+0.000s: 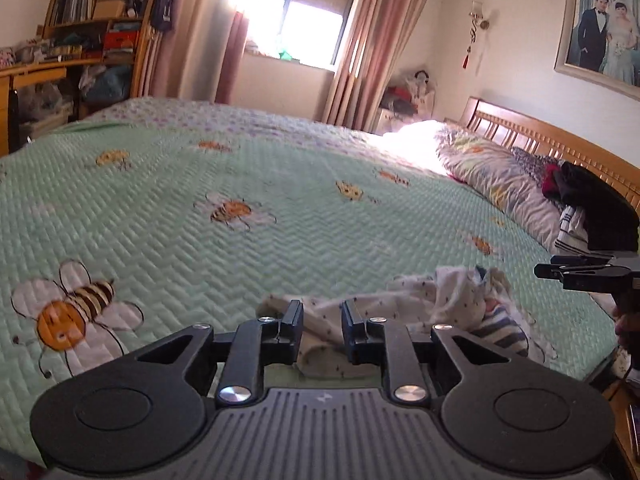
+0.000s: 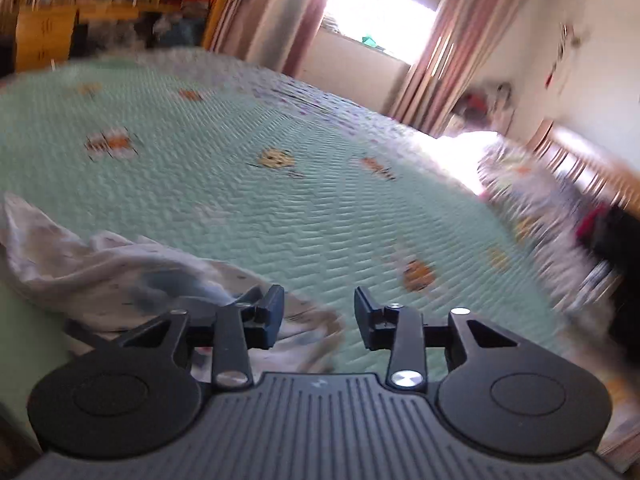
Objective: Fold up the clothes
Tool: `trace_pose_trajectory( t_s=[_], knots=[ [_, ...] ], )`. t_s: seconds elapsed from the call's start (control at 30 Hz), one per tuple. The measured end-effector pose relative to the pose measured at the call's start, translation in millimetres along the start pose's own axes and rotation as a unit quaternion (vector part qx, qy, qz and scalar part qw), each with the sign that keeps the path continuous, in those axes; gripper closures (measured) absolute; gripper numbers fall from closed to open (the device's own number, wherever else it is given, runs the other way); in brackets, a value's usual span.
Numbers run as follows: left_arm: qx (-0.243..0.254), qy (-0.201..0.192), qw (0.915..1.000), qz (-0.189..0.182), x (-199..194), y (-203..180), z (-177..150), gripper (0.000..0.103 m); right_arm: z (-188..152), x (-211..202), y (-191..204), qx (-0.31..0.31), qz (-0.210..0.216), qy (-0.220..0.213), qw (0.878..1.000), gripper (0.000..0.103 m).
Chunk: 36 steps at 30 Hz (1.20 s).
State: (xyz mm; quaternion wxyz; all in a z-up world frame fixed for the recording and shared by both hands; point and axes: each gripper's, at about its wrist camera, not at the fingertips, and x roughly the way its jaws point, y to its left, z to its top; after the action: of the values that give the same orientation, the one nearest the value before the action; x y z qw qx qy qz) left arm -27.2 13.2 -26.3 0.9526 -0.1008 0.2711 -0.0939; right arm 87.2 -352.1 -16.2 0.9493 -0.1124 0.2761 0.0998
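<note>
Left wrist: left gripper (image 1: 322,320) slightly parted over white garment (image 1: 420,304); right gripper (image 2: 319,312) wide, empty; no readable writing.

My left gripper (image 1: 322,320) is matt black plastic with shiny round metal screw heads, and its body is ribbed grey plastic with a dull finish; my right gripper (image 2: 319,312) looks the same. The garment (image 1: 416,312) in front of me is thin, soft, crumpled white cloth with tiny dark specks, lying on a quilted cloth bedspread (image 1: 240,248) whose pale green surface is stitched into a raised zigzag texture with flat printed bees. Farther off, the headboard (image 1: 560,144) is smooth, lightly glossy wood, the bookshelf (image 1: 100,20) is the same kind of wood, and the curtains (image 1: 368,40) are soft pink cloth hanging in folds.
</note>
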Motion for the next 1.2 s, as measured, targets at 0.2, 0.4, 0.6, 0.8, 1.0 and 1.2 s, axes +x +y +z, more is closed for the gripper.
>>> trace_pose_trajectory(
  t_s=[0.2,0.4,0.6,0.8,1.0,1.2],
  knots=[
    [-0.015,0.03,0.9994,-0.011,20,-3,-11,0.067,-48,-6,-24,0.209,0.095,-0.016,0.973,0.041],
    [-0.016,0.044,0.9989,-0.001,24,-17,-12,0.057,-34,-16,1,0.255,0.163,-0.078,0.95,0.032],
    [-0.019,0.034,0.9991,0.013,8,-24,-7,0.042,-30,-16,33,0.262,0.218,-0.069,0.937,0.029],
    [-0.029,0.03,0.9988,0.024,-14,-23,-7,0.034,-29,-25,55,0.257,0.221,-0.059,0.939,0.029],
    [-0.047,0.019,0.9982,0.032,-35,-19,-10,0.025,-19,-51,64,0.238,0.226,-0.089,0.94,0.029],
    [-0.05,0.007,0.9982,0.032,-49,-18,-10,0.021,-13,-69,70,0.226,0.225,-0.107,0.942,0.025]
  ],
)
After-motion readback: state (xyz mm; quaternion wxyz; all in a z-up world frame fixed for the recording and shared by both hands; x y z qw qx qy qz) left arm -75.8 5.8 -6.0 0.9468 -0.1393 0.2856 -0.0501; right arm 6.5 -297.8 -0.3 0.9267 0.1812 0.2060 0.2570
